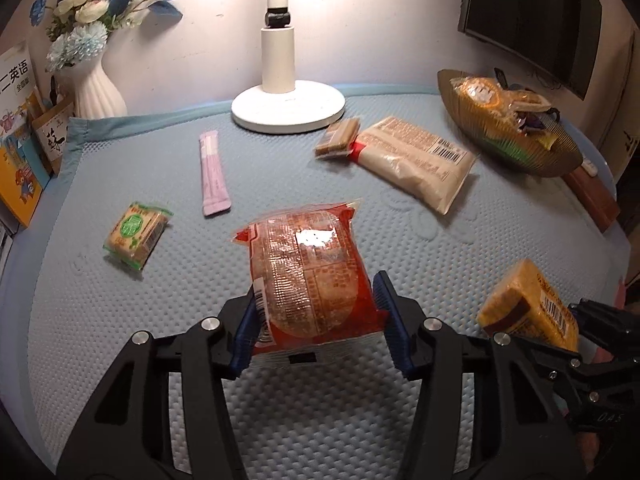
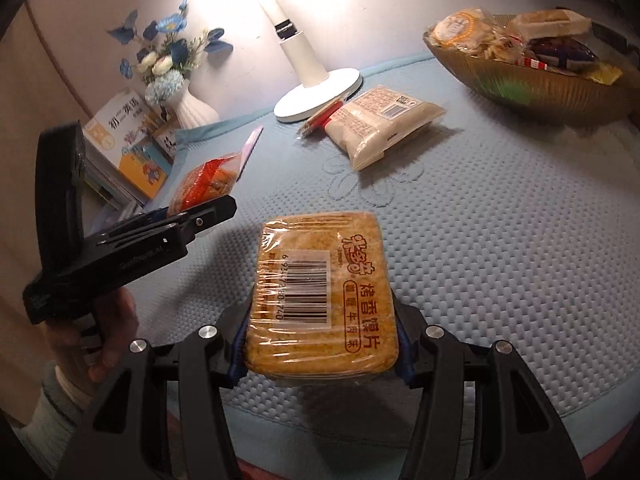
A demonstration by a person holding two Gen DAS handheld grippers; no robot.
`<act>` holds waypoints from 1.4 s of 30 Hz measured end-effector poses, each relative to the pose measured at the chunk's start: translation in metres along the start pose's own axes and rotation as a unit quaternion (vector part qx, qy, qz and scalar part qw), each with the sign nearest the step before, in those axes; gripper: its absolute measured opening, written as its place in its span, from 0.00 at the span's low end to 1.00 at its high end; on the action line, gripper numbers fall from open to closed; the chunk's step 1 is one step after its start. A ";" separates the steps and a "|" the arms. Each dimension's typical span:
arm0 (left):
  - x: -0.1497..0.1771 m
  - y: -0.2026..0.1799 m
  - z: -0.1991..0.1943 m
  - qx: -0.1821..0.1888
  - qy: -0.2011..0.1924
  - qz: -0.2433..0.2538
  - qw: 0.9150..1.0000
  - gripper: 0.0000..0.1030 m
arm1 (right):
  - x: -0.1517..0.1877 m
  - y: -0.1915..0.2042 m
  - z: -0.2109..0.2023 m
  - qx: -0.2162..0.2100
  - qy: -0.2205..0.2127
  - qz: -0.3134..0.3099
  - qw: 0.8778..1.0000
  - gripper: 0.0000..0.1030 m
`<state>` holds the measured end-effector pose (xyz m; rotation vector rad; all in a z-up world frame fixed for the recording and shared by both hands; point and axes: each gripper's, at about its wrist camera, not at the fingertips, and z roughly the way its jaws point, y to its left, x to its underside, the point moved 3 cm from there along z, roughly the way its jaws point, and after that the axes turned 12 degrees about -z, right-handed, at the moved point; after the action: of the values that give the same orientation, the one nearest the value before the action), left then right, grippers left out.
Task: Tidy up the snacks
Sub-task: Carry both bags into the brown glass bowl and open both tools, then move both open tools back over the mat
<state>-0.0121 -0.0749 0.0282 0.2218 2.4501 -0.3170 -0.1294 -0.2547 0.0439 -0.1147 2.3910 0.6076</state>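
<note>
I saw left gripper (image 1: pixel 316 320) clamped on the red packet (image 1: pixel 308 276); right gripper (image 2: pixel 320 344), alongside, gripped the yellow cracker pack (image 2: pixel 320 300); gold bowl (image 2: pixel 532 88) lay ahead-right.

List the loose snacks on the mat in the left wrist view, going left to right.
Green-wrapped biscuit pack → pink stick sachet → small brown wafer pack → big white bag. The snacks held in the tongs are left out.

left tool (image 1: pixel 320 320) and right tool (image 2: pixel 320 336) both clamp something, held level, a hand (image 2: pixel 108 332) gripping the left.
</note>
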 end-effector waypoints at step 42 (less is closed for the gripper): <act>-0.077 0.021 -0.048 0.057 -0.106 -0.102 0.988 0.94 | -0.080 -0.024 0.020 0.012 -0.021 -0.004 1.000 0.87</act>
<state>0.0245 -0.0471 0.1091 -0.0142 2.2486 -0.5429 -0.0497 -0.2725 0.0704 -0.0995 2.3550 0.5713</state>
